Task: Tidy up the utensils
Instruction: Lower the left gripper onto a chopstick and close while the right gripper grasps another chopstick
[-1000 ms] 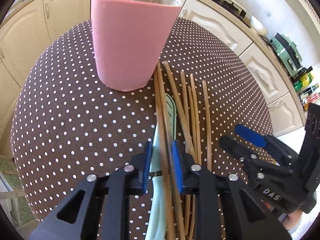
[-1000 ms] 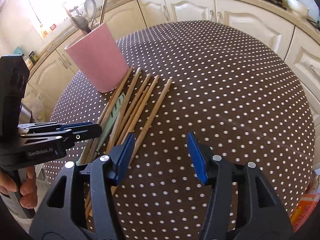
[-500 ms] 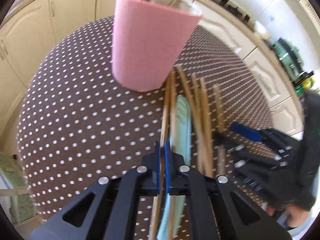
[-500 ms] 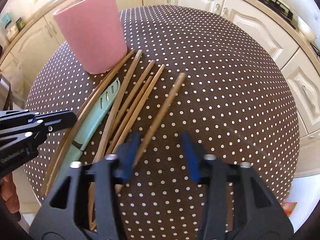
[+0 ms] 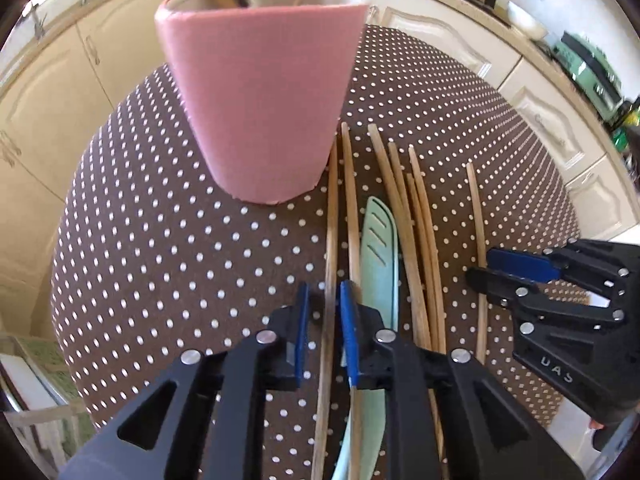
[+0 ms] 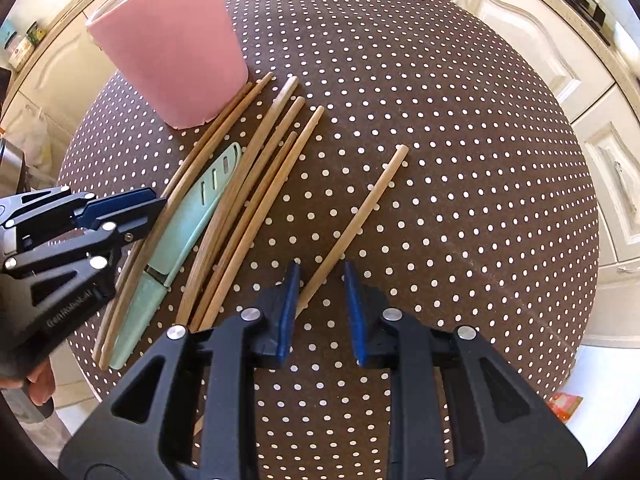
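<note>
Wooden chopsticks (image 6: pixel 256 184) lie loose on a round table under a brown cloth with white dots (image 6: pixel 440 120), fanned out from the foot of a pink holder cup (image 6: pixel 168 40). Cup stands upright toward the far-left part of the table as the right wrist view shows it; handles of a few utensils poke out of its mouth in the left wrist view. A pale green sheathed knife (image 6: pixel 188 224) rests among the sticks, with two chopsticks along its outer side and a cluster of four on the other. One chopstick (image 6: pixel 360 216) lies apart from the cluster, angled toward the near edge. Right gripper (image 6: pixel 320 308) points down over the near end of this lone stick; jaws are closing, stick between the blue pads, touching the left one, gap at the other. Left gripper (image 5: pixel 324 336) is over the outermost chopstick (image 5: pixel 332 240) beside the knife; jaws are opening, stick between the pads with gaps on both sides. A hand shows at the left gripper's handle in the right wrist view. Cream kitchen cabinets (image 6: pixel 520 40) ring the table.
</note>
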`<control>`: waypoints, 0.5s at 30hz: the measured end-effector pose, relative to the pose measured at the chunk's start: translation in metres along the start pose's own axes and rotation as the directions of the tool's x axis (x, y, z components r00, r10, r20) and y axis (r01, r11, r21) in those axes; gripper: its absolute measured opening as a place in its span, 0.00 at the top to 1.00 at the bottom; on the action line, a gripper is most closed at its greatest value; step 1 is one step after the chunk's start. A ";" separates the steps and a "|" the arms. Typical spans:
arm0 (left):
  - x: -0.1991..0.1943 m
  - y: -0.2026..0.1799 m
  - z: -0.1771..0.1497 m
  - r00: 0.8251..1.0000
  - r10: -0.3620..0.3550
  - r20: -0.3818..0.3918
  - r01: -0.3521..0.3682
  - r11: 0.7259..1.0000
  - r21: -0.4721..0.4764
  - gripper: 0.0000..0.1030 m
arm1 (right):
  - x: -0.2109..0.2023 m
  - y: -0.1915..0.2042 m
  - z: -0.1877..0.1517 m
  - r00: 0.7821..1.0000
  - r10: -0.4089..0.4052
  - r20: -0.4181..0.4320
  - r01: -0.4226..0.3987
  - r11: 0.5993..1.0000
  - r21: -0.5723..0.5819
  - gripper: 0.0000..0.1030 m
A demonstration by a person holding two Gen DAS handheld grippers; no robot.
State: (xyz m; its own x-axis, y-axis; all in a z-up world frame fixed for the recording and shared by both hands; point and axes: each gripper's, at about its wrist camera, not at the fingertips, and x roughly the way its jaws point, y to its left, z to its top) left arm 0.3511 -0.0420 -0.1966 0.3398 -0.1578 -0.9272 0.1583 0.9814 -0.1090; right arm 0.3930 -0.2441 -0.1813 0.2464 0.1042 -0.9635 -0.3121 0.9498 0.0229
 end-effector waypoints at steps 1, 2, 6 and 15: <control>0.000 -0.004 0.001 1.000 0.023 0.002 -0.023 1.000 0.018 0.88 | -0.002 0.001 0.002 1.000 -0.006 0.001 0.006 1.000 -0.004 0.77; 0.002 -0.006 0.003 0.999 0.038 0.005 -0.038 0.999 0.028 0.92 | -0.001 0.001 0.002 1.000 -0.010 0.004 0.010 1.000 -0.007 0.78; -0.001 -0.008 0.004 1.000 0.016 0.022 -0.017 1.000 0.016 0.95 | -0.002 0.002 0.000 0.999 -0.004 0.035 0.004 1.000 0.006 0.91; -0.045 0.004 -0.031 0.986 -0.059 0.153 0.058 0.998 0.011 0.95 | -0.018 -0.019 -0.027 0.987 0.074 0.142 -0.083 0.995 0.057 0.94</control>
State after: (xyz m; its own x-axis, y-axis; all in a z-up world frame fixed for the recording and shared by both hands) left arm 0.3078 -0.0276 -0.1659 0.4676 -0.2304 -0.8534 0.1876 0.9693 -0.1589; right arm 0.3694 -0.2718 -0.1721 0.3503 0.2154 -0.9115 -0.2789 0.9530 0.1180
